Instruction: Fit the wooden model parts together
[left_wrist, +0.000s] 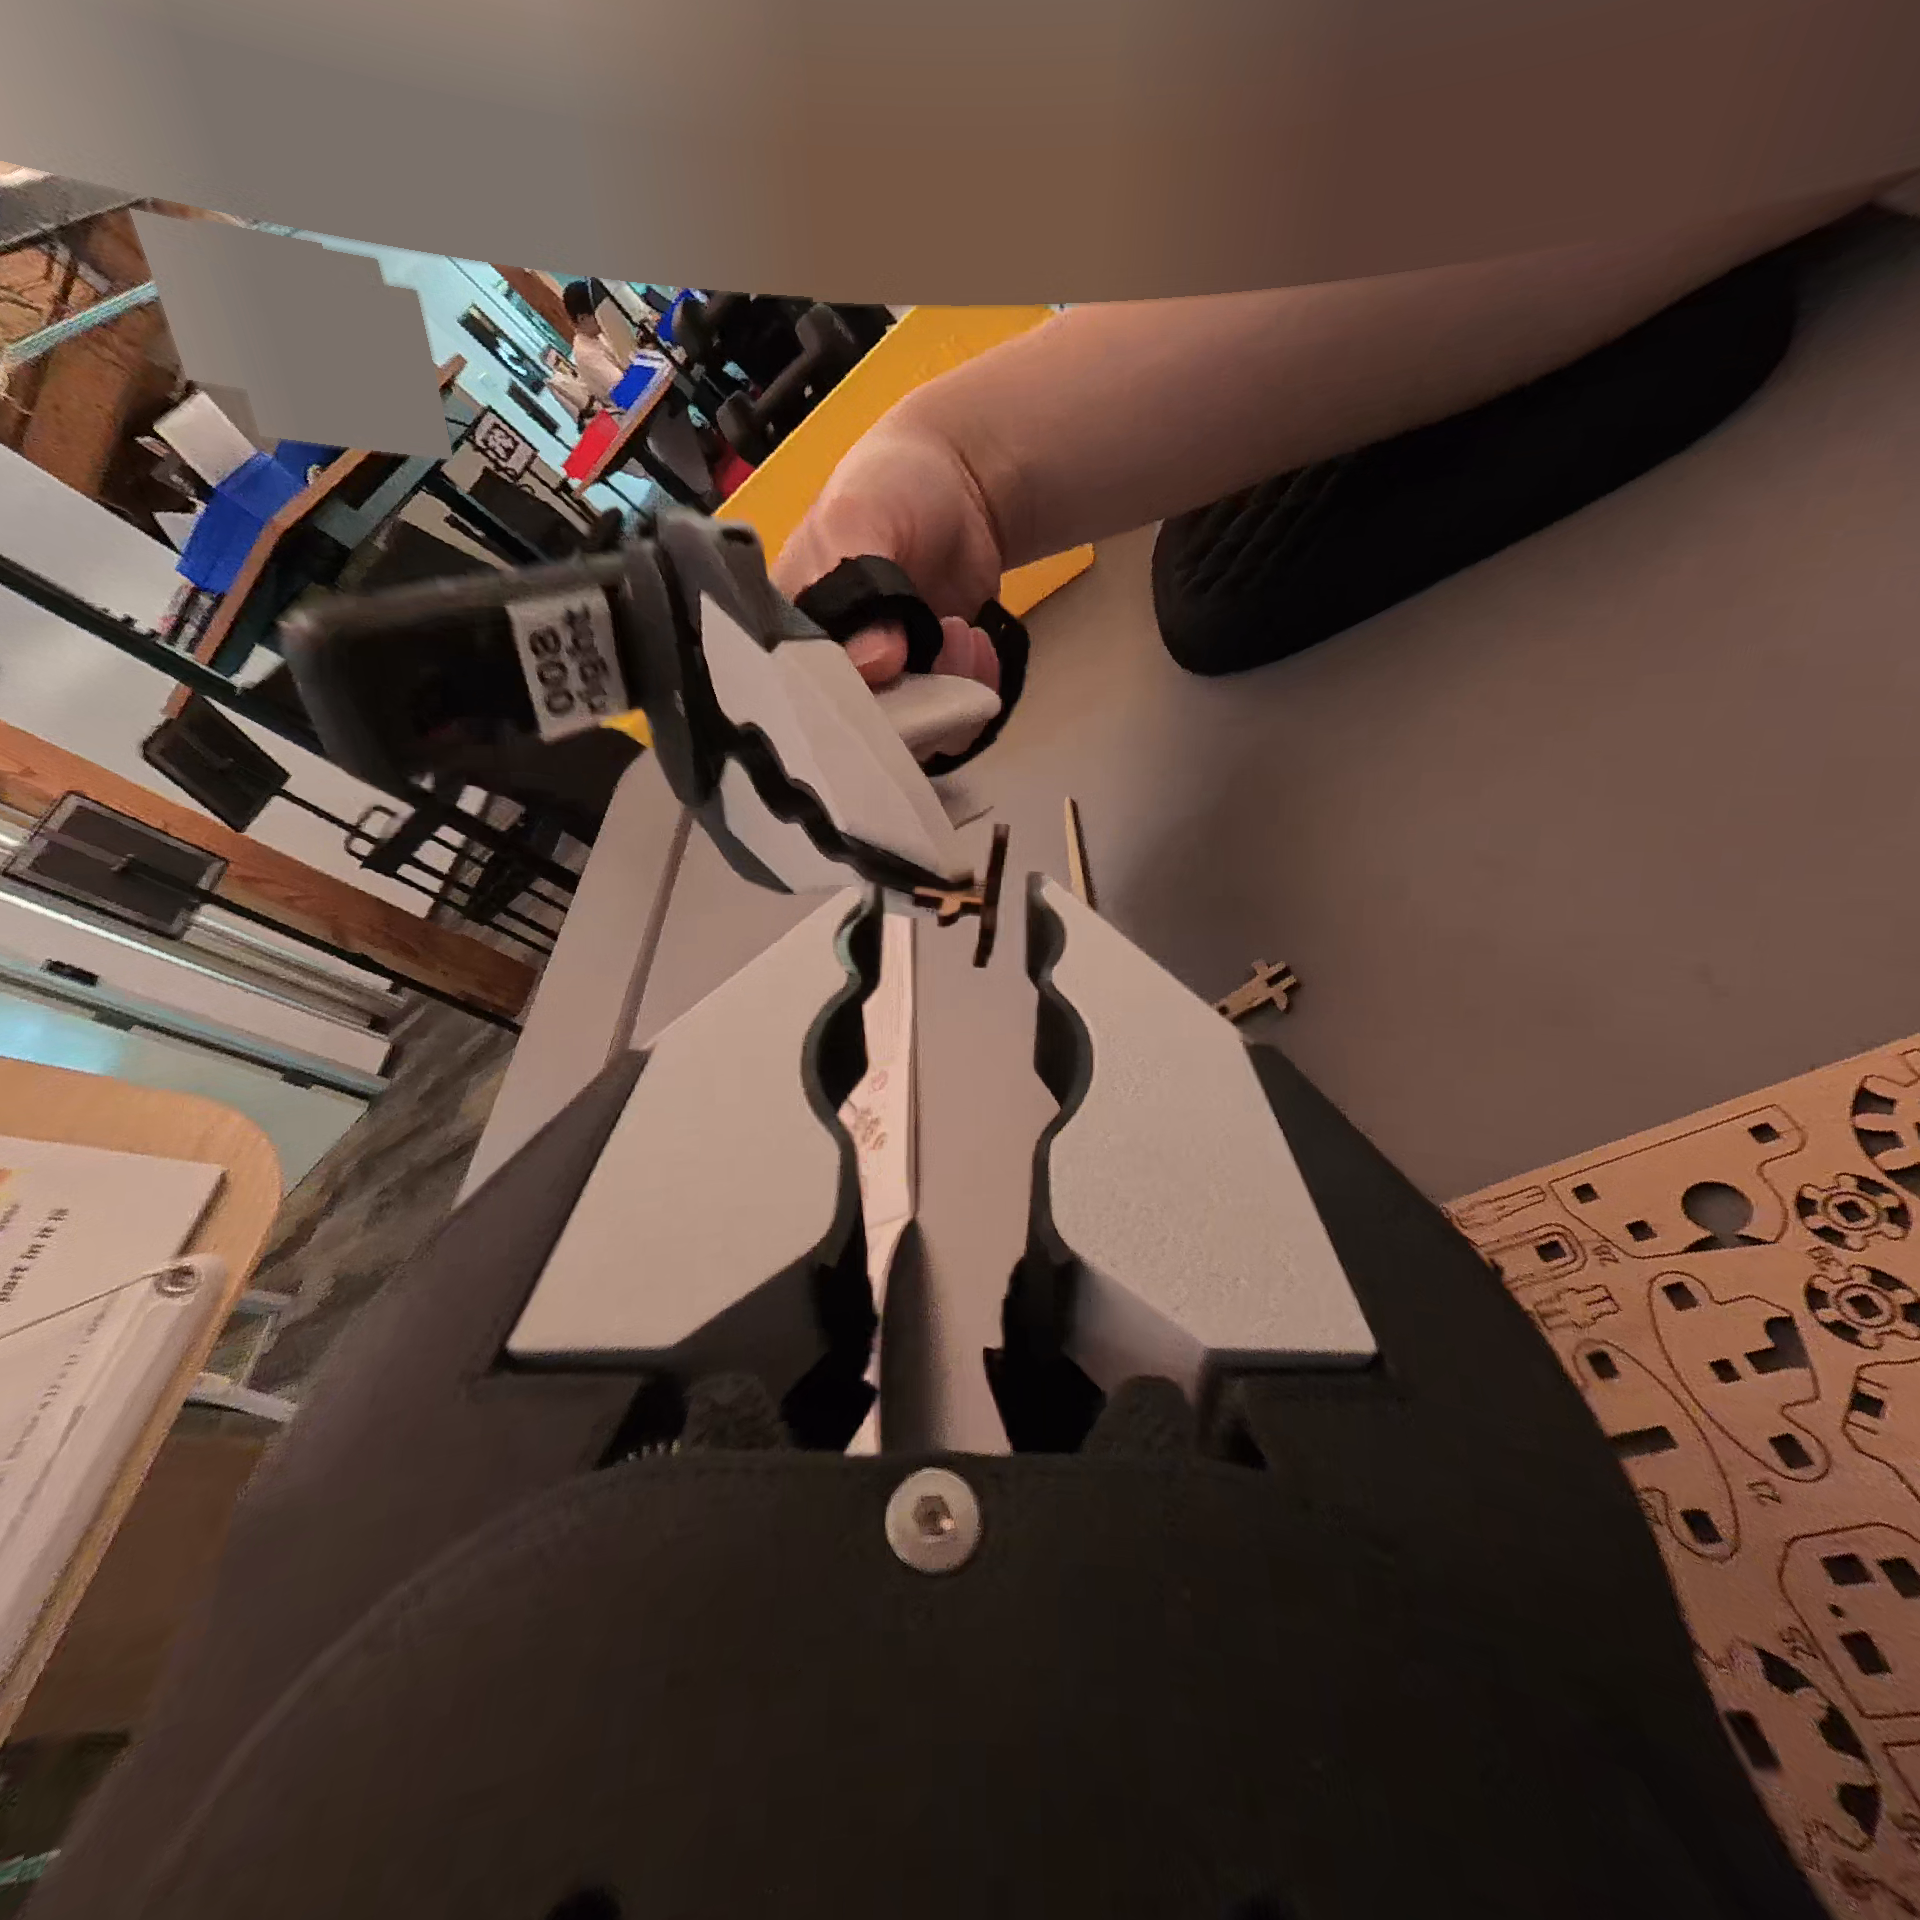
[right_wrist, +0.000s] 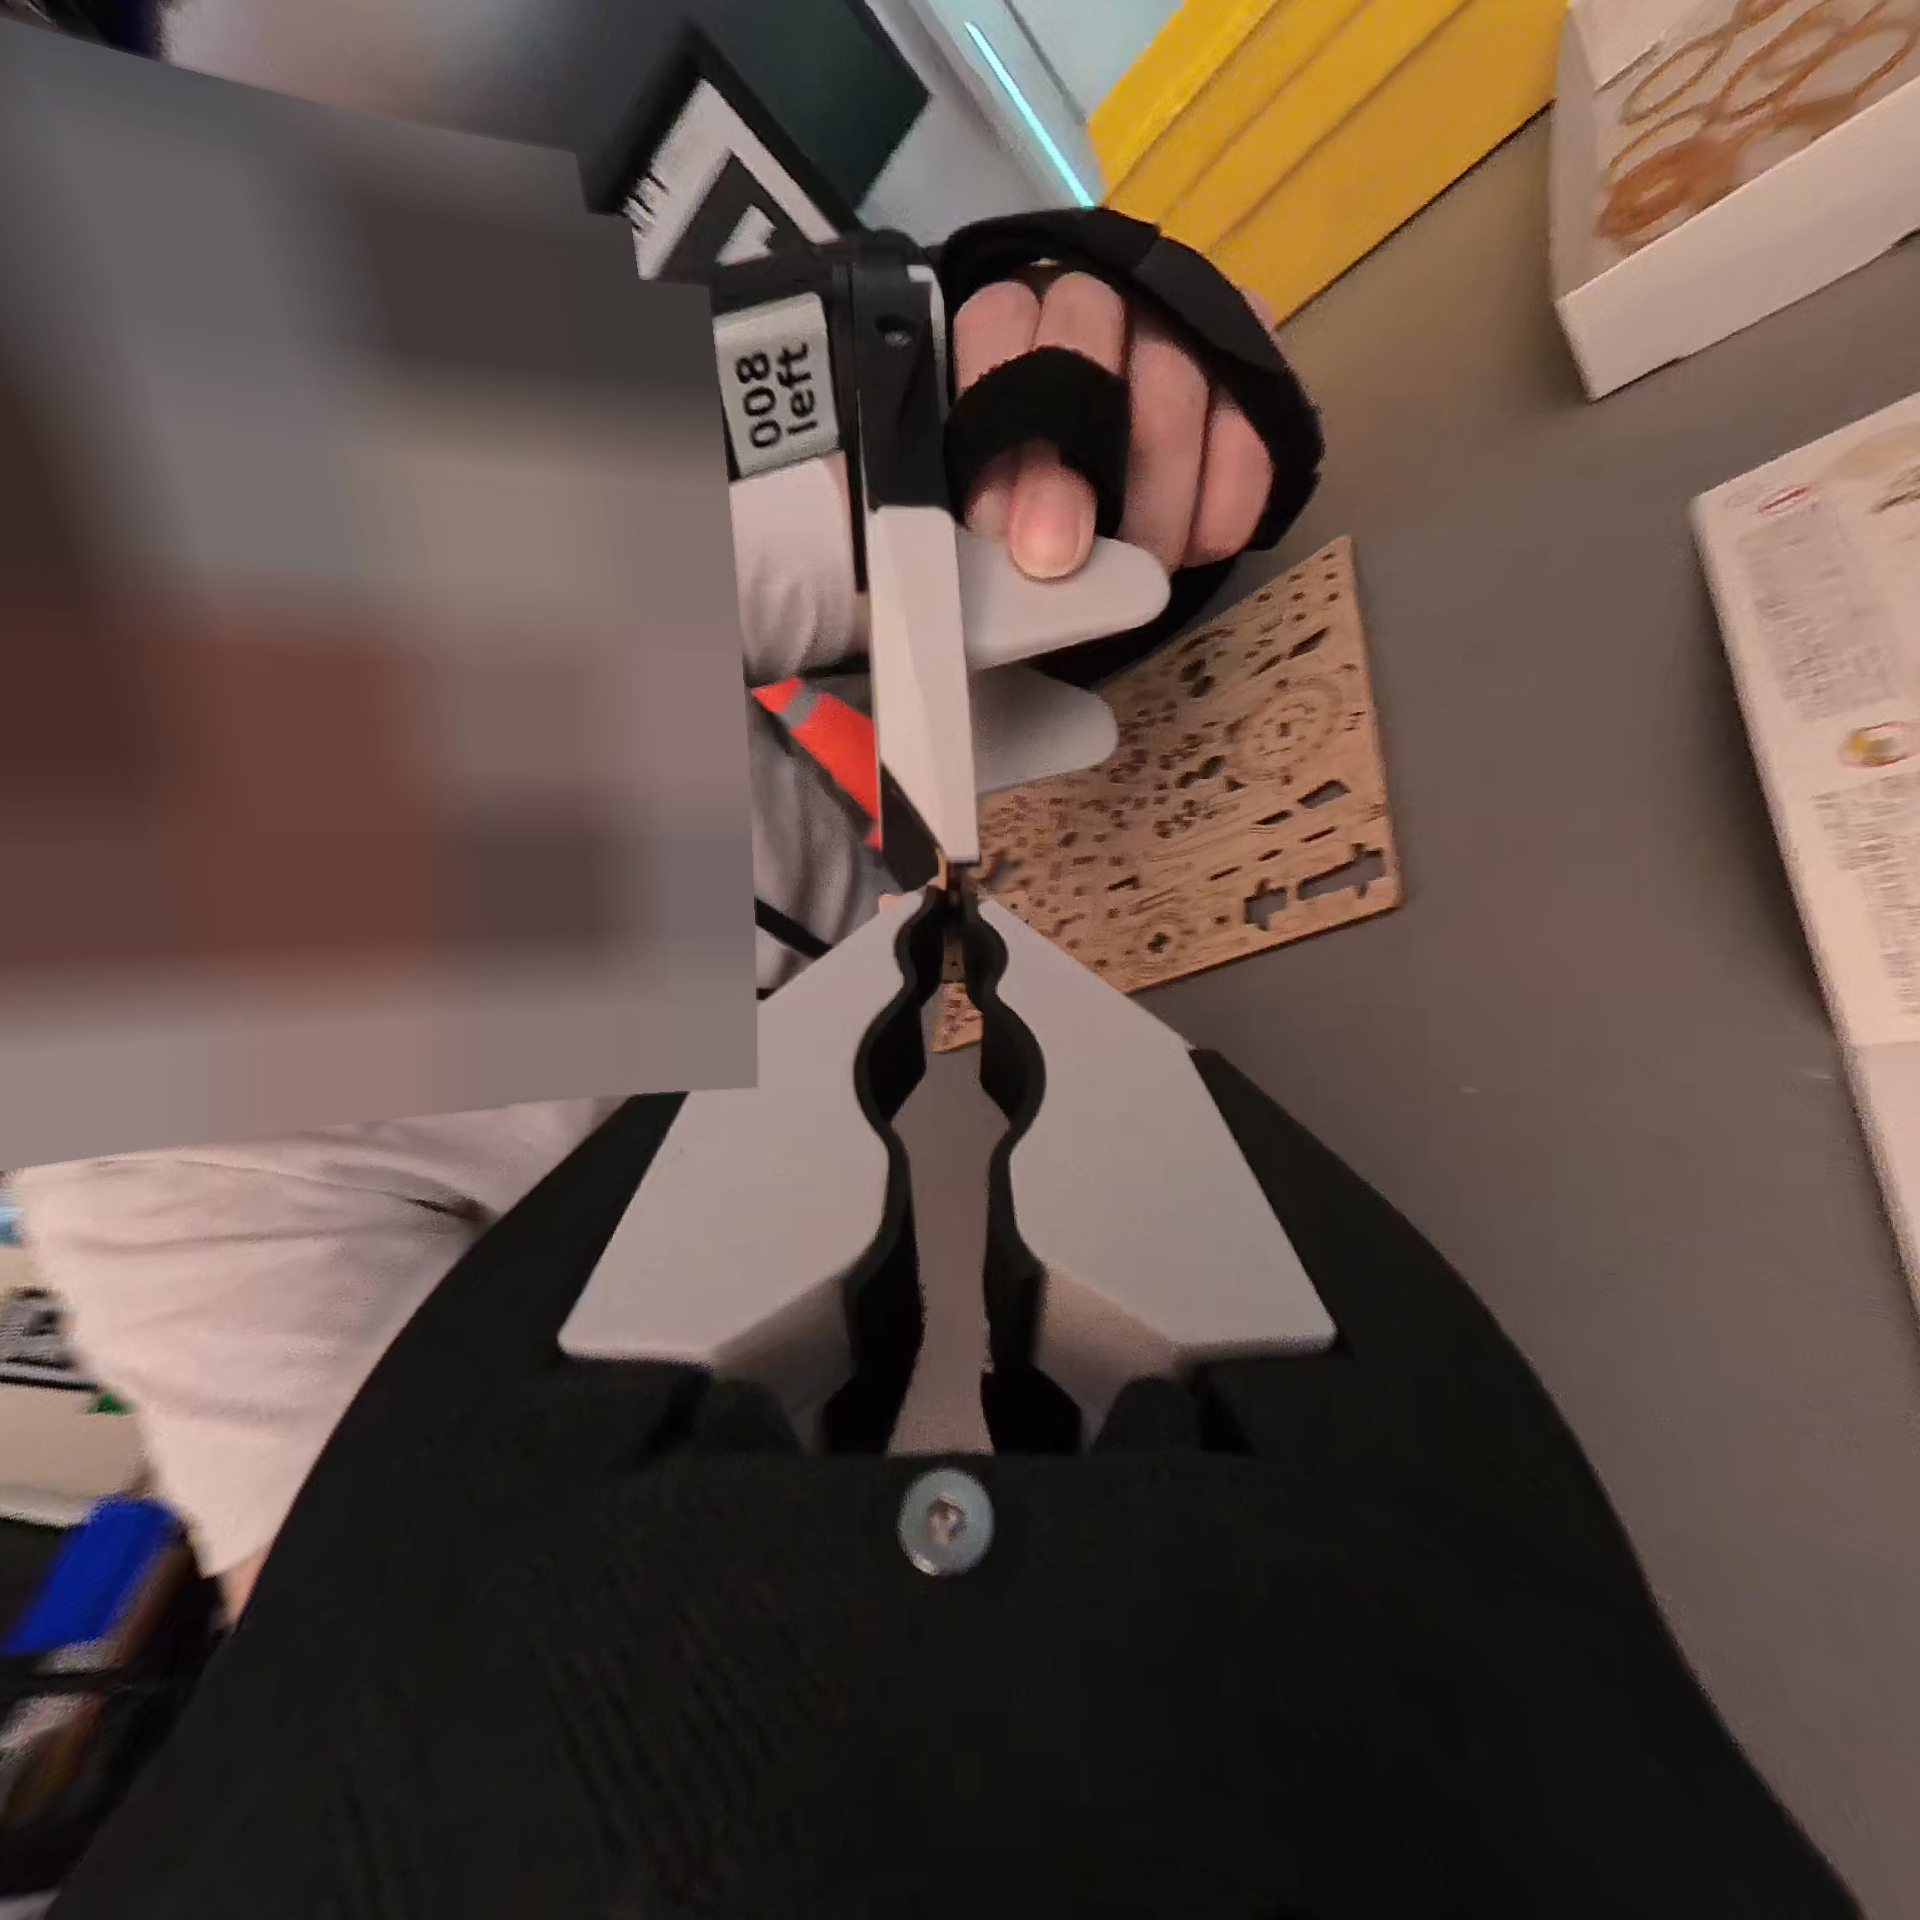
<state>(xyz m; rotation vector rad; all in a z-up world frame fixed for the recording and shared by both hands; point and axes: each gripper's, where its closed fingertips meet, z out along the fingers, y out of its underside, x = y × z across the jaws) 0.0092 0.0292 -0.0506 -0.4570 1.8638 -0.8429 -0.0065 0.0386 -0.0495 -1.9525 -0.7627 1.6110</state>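
The fit is under way but, as far as I can judge, not finished. The right gripper (right_wrist: 943, 914) has its fingers pinched together on a small cross-shaped wooden peg (left_wrist: 951, 902), held up off the grey desk (left_wrist: 1507, 831). A small round wooden disc (left_wrist: 992, 894), seen edge-on, sits at the peg's outer end, touching it. The left gripper (left_wrist: 956, 899) has its fingers apart on either side of the disc and does not clamp it. The peg seems to have entered the disc's centre, though the edge-on view does not show how deep.

Plenty looks left to do. A second small cross-shaped wooden peg (left_wrist: 1259, 989) lies loose on the desk, just beyond the left fingers. A thin wooden sliver (left_wrist: 1076, 852) stands near it. The flat laser-cut plywood sheet (left_wrist: 1714, 1403) carries many parts not yet pressed out, beside several empty holes.

In the right wrist view the joint is almost wholly hidden: the two sets of fingertips meet there, and only a dark speck shows between them. The left gripper is seen side-on in that view, so its opening cannot be read from it. The plywood sheet is cut off at the edge of the left wrist view. An open printed instruction booklet (right_wrist: 1849, 727) and a white box of wooden rings (right_wrist: 1714, 156) are cut off too. Large blurred patches cover much of both pictures.
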